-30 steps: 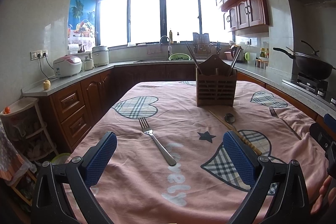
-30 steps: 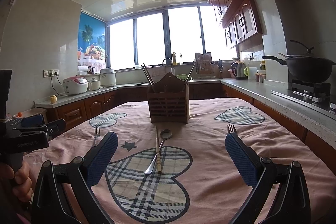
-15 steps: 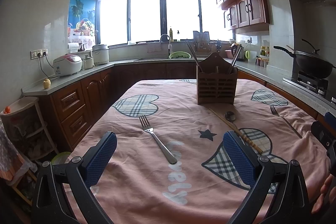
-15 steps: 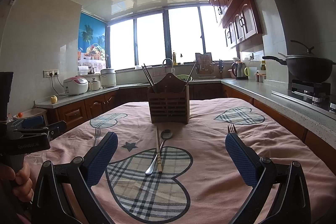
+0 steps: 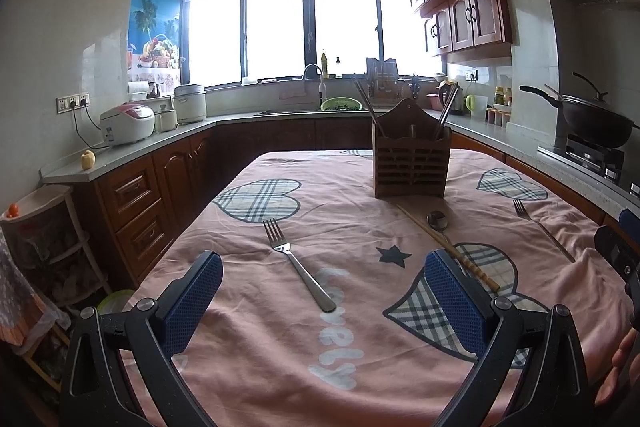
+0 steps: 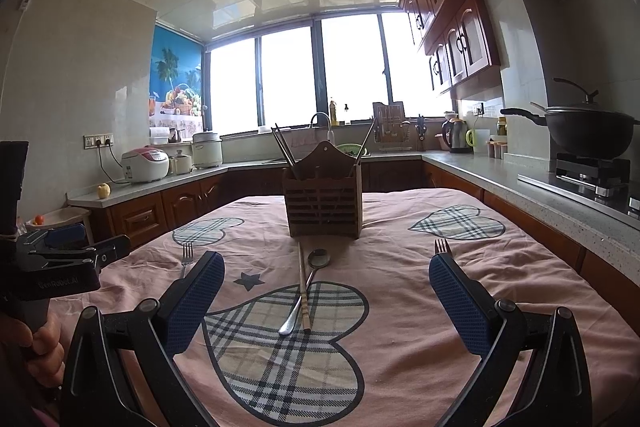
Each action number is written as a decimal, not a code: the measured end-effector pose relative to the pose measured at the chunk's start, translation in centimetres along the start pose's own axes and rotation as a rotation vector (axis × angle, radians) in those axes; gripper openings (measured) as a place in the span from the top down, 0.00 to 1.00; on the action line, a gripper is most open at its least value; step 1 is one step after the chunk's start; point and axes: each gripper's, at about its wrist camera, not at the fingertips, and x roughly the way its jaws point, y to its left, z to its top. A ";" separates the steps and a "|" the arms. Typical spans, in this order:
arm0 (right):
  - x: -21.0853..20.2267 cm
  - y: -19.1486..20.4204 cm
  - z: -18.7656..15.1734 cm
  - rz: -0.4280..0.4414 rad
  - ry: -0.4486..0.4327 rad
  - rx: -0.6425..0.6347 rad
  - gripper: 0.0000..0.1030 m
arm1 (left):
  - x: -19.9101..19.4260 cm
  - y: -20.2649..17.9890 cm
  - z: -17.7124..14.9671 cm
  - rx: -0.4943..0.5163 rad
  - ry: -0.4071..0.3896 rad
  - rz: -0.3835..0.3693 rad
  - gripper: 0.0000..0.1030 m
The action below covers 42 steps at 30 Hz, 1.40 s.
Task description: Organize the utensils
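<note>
Both grippers hover with fingers spread wide and empty: the left gripper (image 5: 322,291) frames a fork (image 5: 298,264) at twelve o'clock, the right gripper (image 6: 326,291) a spoon (image 6: 305,289) and chopstick (image 6: 303,289). Beyond stands the wooden utensil holder (image 6: 322,207), probably their destination; another fork (image 6: 441,247) lies at one o'clock.

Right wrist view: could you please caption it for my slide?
Open right gripper hovers over spoon and chopstick before the wooden utensil holder.

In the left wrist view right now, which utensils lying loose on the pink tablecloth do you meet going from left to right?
Silver metal fork near the left gripper → wooden chopstick → silver metal fork near the right edge. The silver metal spoon overlaps the chopstick, so I leave it out.
</note>
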 end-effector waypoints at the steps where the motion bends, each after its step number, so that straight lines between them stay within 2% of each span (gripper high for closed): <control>1: 0.0 0.0 0.1 0.000 -0.001 0.000 0.00 | 0.0 0.0 0.0 0.000 0.000 0.000 0.01; 42: -0.2 0.5 1.1 0.019 -0.013 0.018 0.00 | 0.1 -1.0 0.3 0.021 0.013 -0.007 0.01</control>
